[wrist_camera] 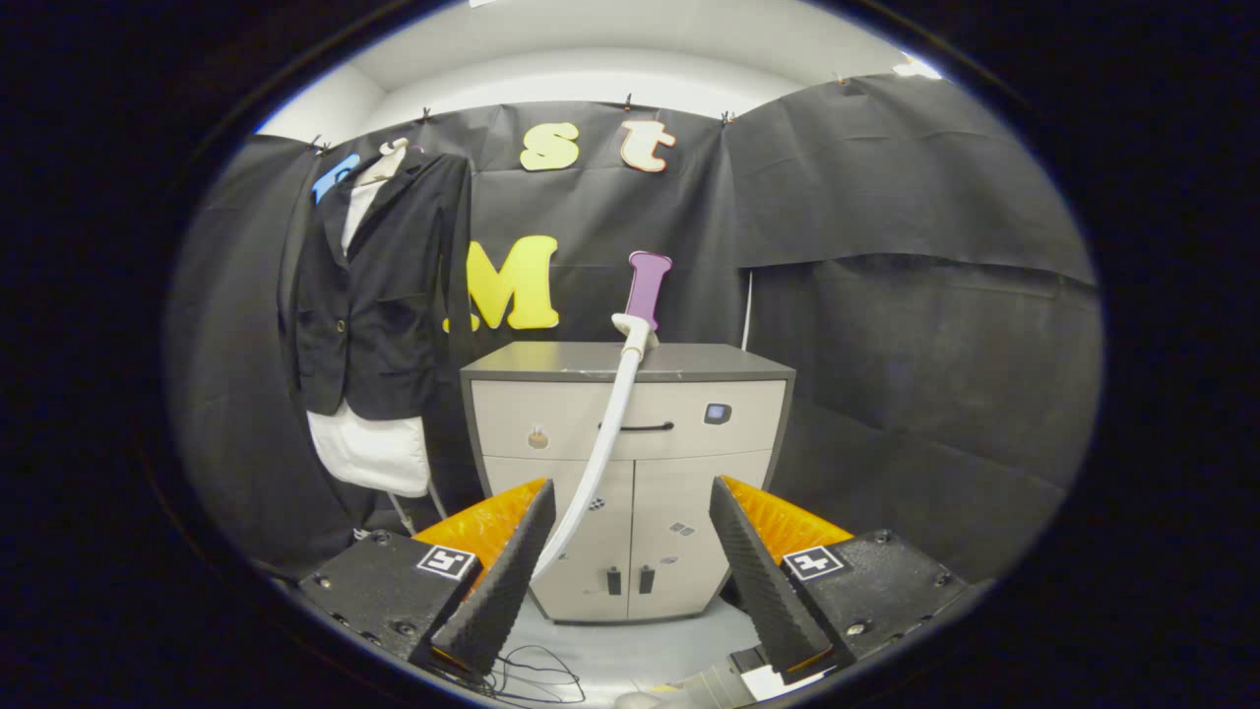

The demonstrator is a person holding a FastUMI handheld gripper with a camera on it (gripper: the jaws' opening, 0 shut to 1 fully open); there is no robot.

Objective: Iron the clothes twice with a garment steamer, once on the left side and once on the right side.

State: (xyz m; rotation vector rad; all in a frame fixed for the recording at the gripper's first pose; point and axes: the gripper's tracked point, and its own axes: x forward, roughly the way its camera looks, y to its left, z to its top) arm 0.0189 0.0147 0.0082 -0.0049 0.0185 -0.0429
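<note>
A cabinet (630, 473) stands against the booth wall, straight ahead of the tongs (632, 497), whose fingers stand wide apart with nothing between them. The steamer (645, 295) rests on the cabinet top, its hose (598, 458) hanging down the front. A jacket (379, 295) hangs left of the cabinet.

Black cloth wall (886, 226) draped around the booth, creased, clipped along its top edge. White ceiling (630, 59) above, brightly lit. Against the back cloth, a pale cabinet (551, 414) with dark grey top, one drawer with a dark handle (640, 427), two doors below. Pale grey floor (640, 650) underneath, thin black cables (536, 675) lying loose.
</note>
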